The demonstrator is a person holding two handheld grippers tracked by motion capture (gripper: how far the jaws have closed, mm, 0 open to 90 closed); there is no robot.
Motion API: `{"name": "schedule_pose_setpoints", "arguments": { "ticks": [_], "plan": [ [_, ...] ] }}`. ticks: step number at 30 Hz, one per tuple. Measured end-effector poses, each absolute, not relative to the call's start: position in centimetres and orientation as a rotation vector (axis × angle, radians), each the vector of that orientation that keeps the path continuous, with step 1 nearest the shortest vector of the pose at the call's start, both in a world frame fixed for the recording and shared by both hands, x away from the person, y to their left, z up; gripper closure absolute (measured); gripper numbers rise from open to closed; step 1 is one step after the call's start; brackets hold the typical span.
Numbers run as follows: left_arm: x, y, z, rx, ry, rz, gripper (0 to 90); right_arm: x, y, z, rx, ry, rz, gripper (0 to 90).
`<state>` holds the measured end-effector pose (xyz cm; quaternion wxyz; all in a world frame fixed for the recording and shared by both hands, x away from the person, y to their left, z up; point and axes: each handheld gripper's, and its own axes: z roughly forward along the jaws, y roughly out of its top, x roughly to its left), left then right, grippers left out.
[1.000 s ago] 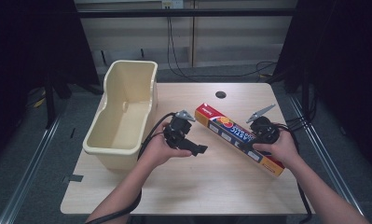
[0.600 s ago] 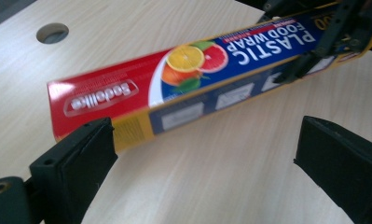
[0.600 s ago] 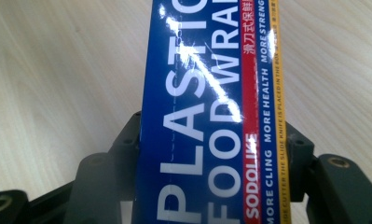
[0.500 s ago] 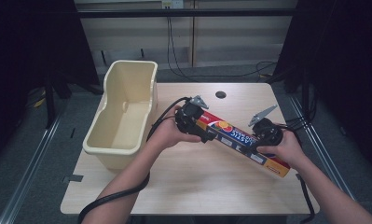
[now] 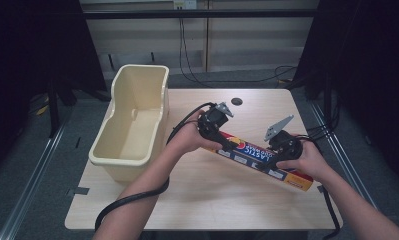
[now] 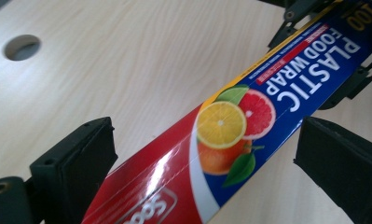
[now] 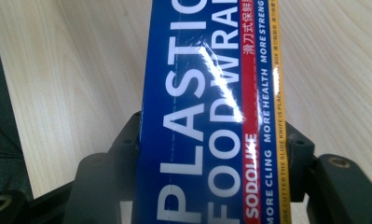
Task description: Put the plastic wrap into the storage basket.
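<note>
Wrap box (image 5: 259,159) lies mid-table: right gripper (image 5: 283,146) pinches it, left gripper (image 5: 214,125) spread astride.

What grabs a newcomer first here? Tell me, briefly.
The long blue-and-red cardboard plastic food wrap box lies diagonally on the pale wooden table, with the left gripper open astride its red end and the right gripper at its other half. A big cream plastic tub sits at the table's left edge.

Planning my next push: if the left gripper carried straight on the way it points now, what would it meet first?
The plastic wrap box, lying between its open jaws. Further along that line, the right gripper grips the same box; depth between them is hard to judge.
</note>
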<state>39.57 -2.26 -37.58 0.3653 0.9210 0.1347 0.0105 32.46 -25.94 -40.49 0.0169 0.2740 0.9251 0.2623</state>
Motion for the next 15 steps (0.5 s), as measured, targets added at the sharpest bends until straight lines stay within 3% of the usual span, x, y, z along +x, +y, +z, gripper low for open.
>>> {"name": "schedule_pose_setpoints", "arguments": {
  "ticks": [15],
  "plan": [
    [39.0, -3.4, -38.8, 2.43, 0.19, -0.057, 7.1, 32.8, -24.9, -39.3, 0.684, 2.928, 0.756, 41.4]
  ]
}}
